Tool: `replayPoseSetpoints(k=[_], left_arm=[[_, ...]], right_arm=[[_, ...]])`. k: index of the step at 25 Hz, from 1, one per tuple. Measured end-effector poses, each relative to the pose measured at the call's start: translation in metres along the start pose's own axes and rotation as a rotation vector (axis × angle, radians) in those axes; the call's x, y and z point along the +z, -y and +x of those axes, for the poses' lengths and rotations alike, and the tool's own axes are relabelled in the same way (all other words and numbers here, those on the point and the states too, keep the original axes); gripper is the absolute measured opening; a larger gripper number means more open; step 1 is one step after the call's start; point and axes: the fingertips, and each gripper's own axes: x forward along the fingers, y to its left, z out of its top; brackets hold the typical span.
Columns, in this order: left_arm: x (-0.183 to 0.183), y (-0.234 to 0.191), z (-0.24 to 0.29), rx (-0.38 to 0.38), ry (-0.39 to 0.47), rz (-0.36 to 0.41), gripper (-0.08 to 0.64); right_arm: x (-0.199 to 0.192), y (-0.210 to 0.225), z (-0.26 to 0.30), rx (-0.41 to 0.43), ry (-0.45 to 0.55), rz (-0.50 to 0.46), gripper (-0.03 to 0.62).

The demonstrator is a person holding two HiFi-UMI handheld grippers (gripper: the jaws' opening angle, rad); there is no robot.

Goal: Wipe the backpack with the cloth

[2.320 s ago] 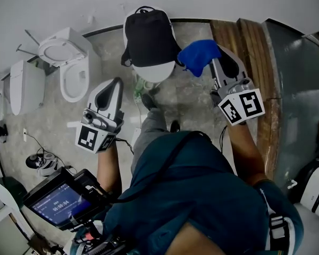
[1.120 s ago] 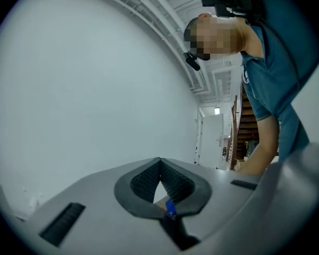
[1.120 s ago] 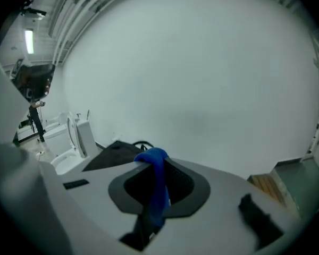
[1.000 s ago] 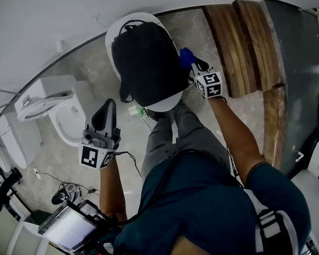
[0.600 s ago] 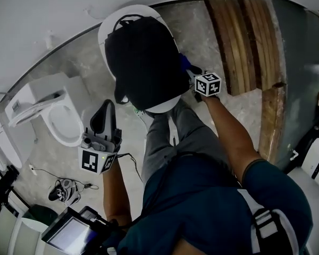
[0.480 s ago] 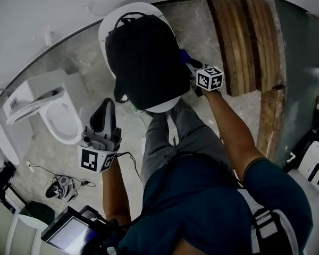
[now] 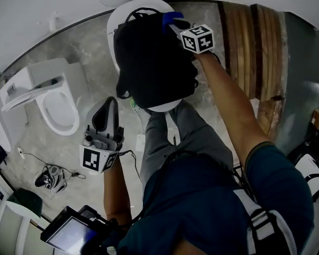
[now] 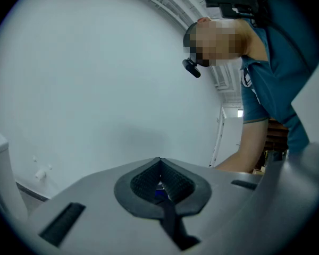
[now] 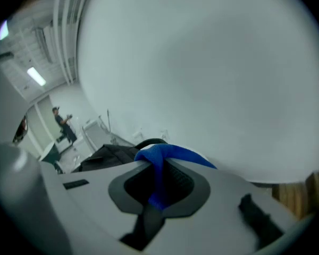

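A person leans over a black backpack (image 7: 151,62) lying flat on a round white worktop (image 7: 112,33) and reaches the right tool (image 7: 176,26) across to the bag's far end. Its jaws are clamped on a blue cloth (image 7: 169,19). The right gripper view shows the fabric pinched deep between the pads, with a loose fold spilling over the tips. The left tool (image 8: 160,166) hangs low beside the person's leg, well apart from the bag, its jaws pressed together with nothing between them. A toilet (image 7: 56,108) stands on the floor to the left, and wooden boards (image 7: 244,41) lie to the right.

The cloth looks light and limp, so only the part close to the jaws is likely to press with any firmness. The backpack appears soft-sided and partly slack, and its fabric may bunch or slide on the smooth top under a stroke. The carry loop (image 7: 140,14) at the far end, or a shoulder strap, looks like the best place for the idle tool to steady it.
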Motion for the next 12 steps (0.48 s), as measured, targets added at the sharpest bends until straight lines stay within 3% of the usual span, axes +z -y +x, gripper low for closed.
replayPoseSetpoints(k=[4,6,9,10,12], left_arm=[[0.008,-0.008,-0.011,0.035,0.052,-0.049,0.003],[0.001,-0.015,-0.02,0.062,0.037,-0.041,0.003],[-0.002,-0.021,-0.03,0.09,0.045,-0.051,0.003],[-0.002,-0.023,-0.034,0.1,0.049,-0.056,0.003],[-0.006,-0.028,-0.042,0.122,0.044,-0.054,0.003]], right_arm=[[0.011,-0.031,0.056,0.066,-0.257,-0.321,0.029],[0.019,-0.056,0.077,0.128,-0.296,-0.424,0.029],[0.032,-0.105,0.108,0.235,-0.3,-0.491,0.029],[0.033,-0.125,0.116,0.264,-0.306,-0.545,0.029],[0.028,-0.168,0.128,0.311,-0.338,-0.743,0.029]])
